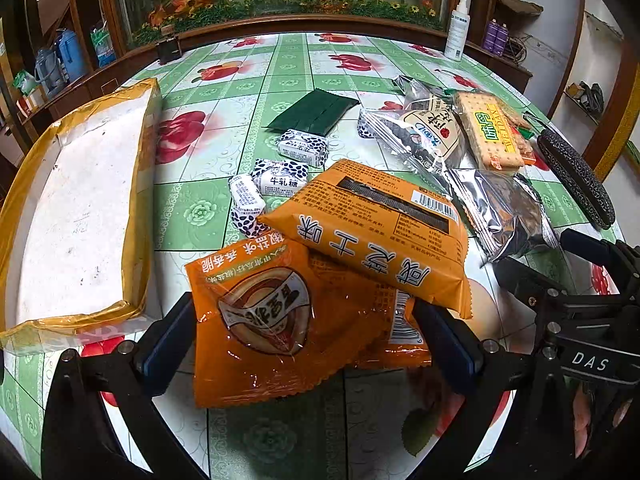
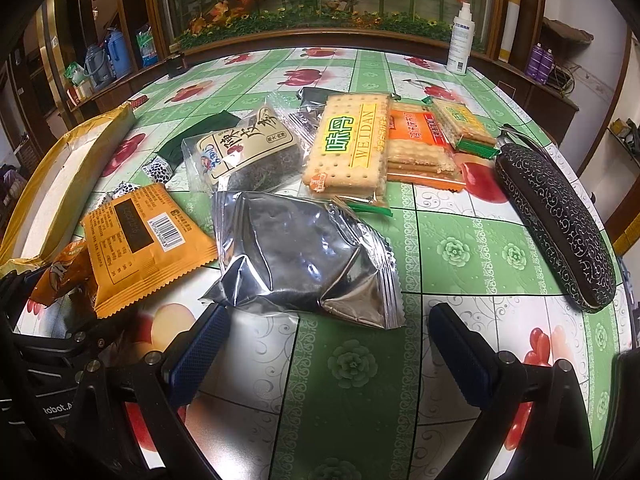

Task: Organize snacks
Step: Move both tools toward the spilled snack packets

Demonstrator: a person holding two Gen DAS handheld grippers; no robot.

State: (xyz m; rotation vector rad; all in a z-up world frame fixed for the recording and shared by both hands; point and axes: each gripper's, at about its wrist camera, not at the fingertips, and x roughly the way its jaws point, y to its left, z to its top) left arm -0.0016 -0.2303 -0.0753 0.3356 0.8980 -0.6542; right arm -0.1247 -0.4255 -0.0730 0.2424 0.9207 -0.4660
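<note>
My left gripper (image 1: pixel 308 340) is open, its fingers either side of a flat orange snack packet (image 1: pixel 280 320) lying on the table. A second orange packet (image 1: pixel 372 232) overlaps it. Small blue-and-white candies (image 1: pixel 280 178) and a dark green packet (image 1: pixel 316 114) lie beyond. My right gripper (image 2: pixel 328 344) is open and empty, just short of a silver foil packet (image 2: pixel 304 260). Behind that lie a Weidan cracker pack (image 2: pixel 348 148), a clear packet of dark snack (image 2: pixel 244 148) and an orange cracker pack (image 2: pixel 424 148). The orange packets also show in the right wrist view (image 2: pixel 148 236).
A shallow white tray with a yellow taped rim (image 1: pixel 138 184) lies at the left. A black patterned glasses case (image 2: pixel 556 220) lies at the right near the table edge. A white spray bottle (image 2: pixel 460 40) stands at the far edge. The tablecloth (image 2: pixel 460 256) is green and white.
</note>
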